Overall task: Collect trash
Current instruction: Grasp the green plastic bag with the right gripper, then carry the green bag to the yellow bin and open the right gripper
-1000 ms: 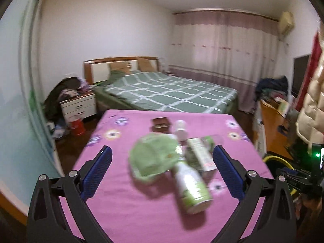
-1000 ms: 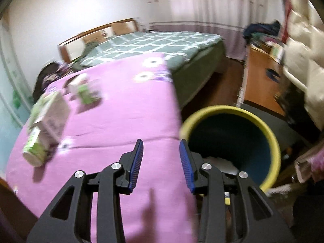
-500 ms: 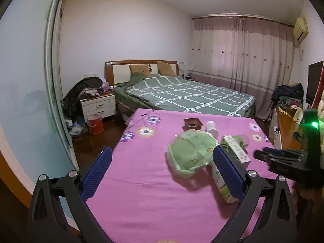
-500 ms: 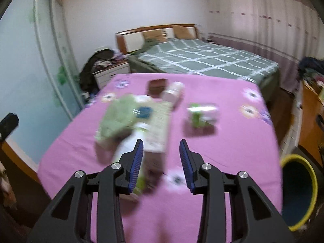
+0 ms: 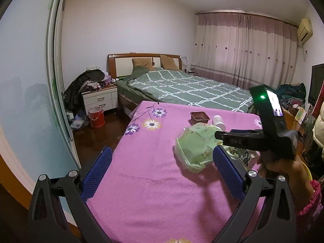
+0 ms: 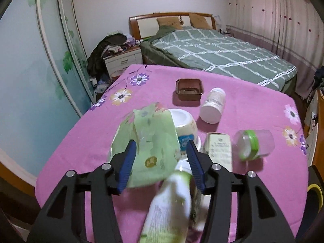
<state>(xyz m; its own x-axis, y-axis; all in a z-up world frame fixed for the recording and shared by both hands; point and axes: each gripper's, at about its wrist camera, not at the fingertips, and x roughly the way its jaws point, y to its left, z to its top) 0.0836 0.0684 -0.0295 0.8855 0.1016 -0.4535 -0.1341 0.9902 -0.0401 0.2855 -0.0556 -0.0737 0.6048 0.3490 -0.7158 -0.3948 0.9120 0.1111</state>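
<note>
On the table the small tray lies at the back, a jar right of it, the bag in front, the cup far right

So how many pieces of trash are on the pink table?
7: green bag, white bowl, brown tray, white jar, carton, clear jar, green bottle; others may hide underneath.

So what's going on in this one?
A person with a gripper in each hand is clearing trash off a table with a pink cloth. The right gripper, jaws just opening, hangs over the green wrapper and a bottle, pressing on nothing. The left gripper waits open over bare cloth. A yellow-rimmed bin sits at the table's right.
</note>
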